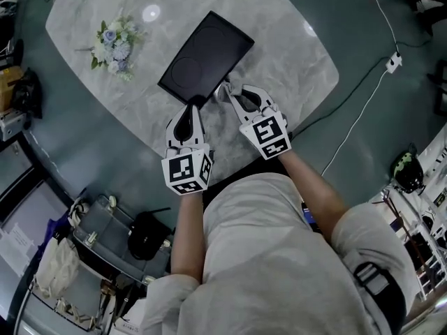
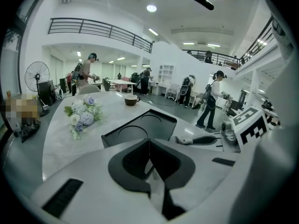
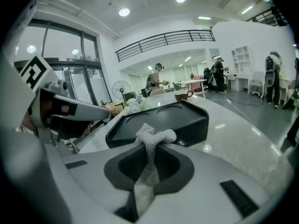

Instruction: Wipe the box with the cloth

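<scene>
1. On marble bench (image 1: 300, 61), near centre: black box (image 1: 207, 54) lying flat, length running from 1 to 7 o'clock.
2. At 5 o'clock of box: right gripper (image 1: 233, 96) clamped on white cloth (image 3: 154, 135), wad poking past tips, just beside box edge.
3. At 6 o'clock of box: left gripper (image 1: 187, 112), jaws together, nothing between; probably best pressed on near corner to steady box.
4. Lower cloth flat onto lid; sweep toward 1 o'clock in even, overlapping passes.
5. No brand, label or legible writing; only square markers on cubes (image 1: 187, 172).

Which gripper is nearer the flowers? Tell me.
Left. The left gripper sits below-right of the flowers at the box's corner; right gripper, gripping the cloth, is farther right.
</scene>
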